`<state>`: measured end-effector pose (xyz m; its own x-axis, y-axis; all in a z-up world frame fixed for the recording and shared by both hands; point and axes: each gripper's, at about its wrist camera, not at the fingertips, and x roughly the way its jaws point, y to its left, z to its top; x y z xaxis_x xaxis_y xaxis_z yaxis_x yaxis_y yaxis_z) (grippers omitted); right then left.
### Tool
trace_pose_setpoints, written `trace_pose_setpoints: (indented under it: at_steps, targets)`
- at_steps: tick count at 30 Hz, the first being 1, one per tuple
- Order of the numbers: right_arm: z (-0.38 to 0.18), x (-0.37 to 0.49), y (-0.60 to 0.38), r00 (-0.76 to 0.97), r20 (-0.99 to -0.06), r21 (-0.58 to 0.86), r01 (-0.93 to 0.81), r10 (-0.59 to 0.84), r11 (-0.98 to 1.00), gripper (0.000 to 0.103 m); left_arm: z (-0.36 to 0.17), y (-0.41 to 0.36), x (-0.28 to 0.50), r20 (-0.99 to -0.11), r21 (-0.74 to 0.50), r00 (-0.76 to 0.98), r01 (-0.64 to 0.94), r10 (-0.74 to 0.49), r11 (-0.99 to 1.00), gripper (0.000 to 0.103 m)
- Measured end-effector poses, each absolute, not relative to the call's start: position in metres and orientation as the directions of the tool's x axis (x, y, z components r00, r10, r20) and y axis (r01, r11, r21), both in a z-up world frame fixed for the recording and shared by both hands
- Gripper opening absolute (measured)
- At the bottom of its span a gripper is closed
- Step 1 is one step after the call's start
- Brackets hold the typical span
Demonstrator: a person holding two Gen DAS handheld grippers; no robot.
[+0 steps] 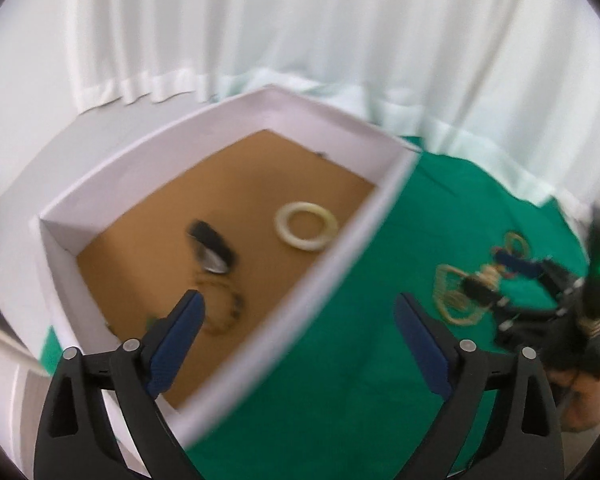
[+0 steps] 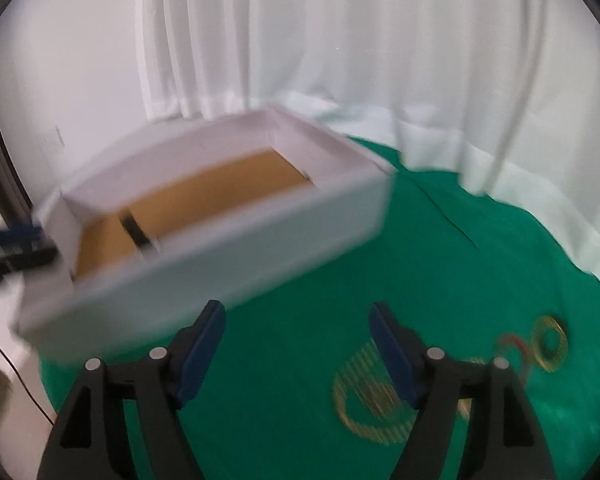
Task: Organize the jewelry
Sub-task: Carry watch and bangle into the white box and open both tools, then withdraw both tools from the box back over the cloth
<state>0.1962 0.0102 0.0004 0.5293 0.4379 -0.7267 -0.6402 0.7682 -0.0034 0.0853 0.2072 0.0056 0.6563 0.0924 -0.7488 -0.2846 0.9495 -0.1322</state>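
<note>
A white box [image 1: 364, 240] with a brown floor sits on a green cloth [image 1: 340, 360]. Inside it lie a cream bangle [image 1: 306, 227], a black and silver piece [image 1: 212, 250] and a thin dark bracelet [image 1: 224, 312]. My left gripper [image 1: 298, 332] is open and empty above the box's near wall. Gold hoop jewelry [image 1: 456, 296] lies on the cloth to the right, with my right gripper [image 1: 496, 276] over it. In the right wrist view my right gripper [image 2: 298, 346] is open and empty above the cloth, with the gold jewelry [image 2: 374, 400] behind its right finger [image 2: 392, 356]. The box [image 2: 228, 240] lies ahead to the left.
White curtains [image 1: 300, 32] hang behind the table. A gold ring-shaped piece [image 2: 552, 342] and a reddish loop [image 2: 514, 344] lie at the right of the cloth [image 2: 440, 260]. The left gripper's tip [image 2: 16, 240] shows at the far left edge. Both views are motion-blurred.
</note>
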Motion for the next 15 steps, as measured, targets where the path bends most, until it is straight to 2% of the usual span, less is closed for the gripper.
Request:
trace_pose_setpoints:
  at_steps: [6, 15]
  targets:
    - [-0.039, 0.155, -0.085, 0.554, -0.779, -0.049, -0.522, 0.294, 0.852, 0.076, -0.008, 0.135, 0.071, -0.732, -0.173, 0.68, -0.133, -0.038, 0.976, 0.097]
    - [-0.064, 0.107, -0.198, 0.632, -0.758, -0.044, -0.297, 0.161, 0.954, 0.076, -0.067, 0.069, 0.075, -0.784, -0.196, 0.609, -0.064, -0.117, 0.979, 0.098]
